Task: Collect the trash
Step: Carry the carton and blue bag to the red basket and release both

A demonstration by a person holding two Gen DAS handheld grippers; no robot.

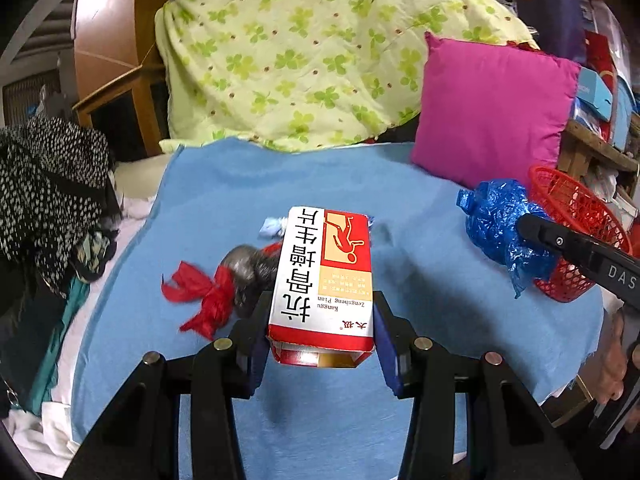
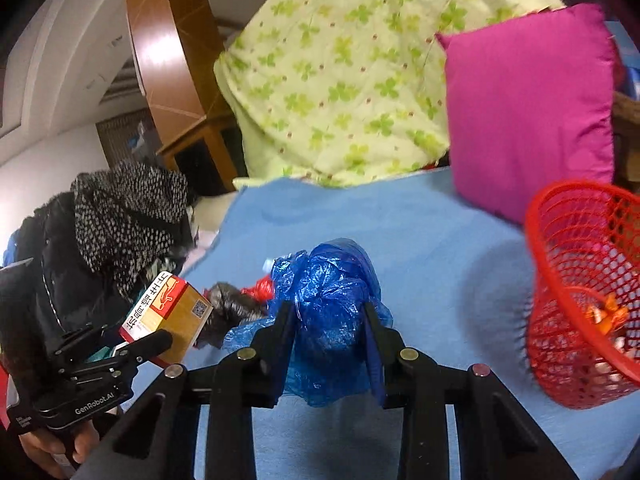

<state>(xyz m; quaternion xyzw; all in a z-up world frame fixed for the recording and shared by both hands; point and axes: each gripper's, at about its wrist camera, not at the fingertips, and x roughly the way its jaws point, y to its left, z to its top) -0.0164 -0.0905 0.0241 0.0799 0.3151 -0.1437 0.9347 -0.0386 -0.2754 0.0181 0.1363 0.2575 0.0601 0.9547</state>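
Now your left tongs (image 1: 320,340) grip the red-and-white medicine box (image 1: 322,276), your right tongs (image 2: 328,340) clamp the crumpled blue plastic bag (image 2: 328,292), near the red mesh basket (image 2: 580,280).

both grippers are black, with blue pads (image 1: 386,344) inside the fingers and round silver bolt heads (image 2: 409,354) on the linkage. the left gripper (image 2: 160,336) carries white "genrobot.ai" lettering; the right gripper (image 1: 532,226) shows "das".
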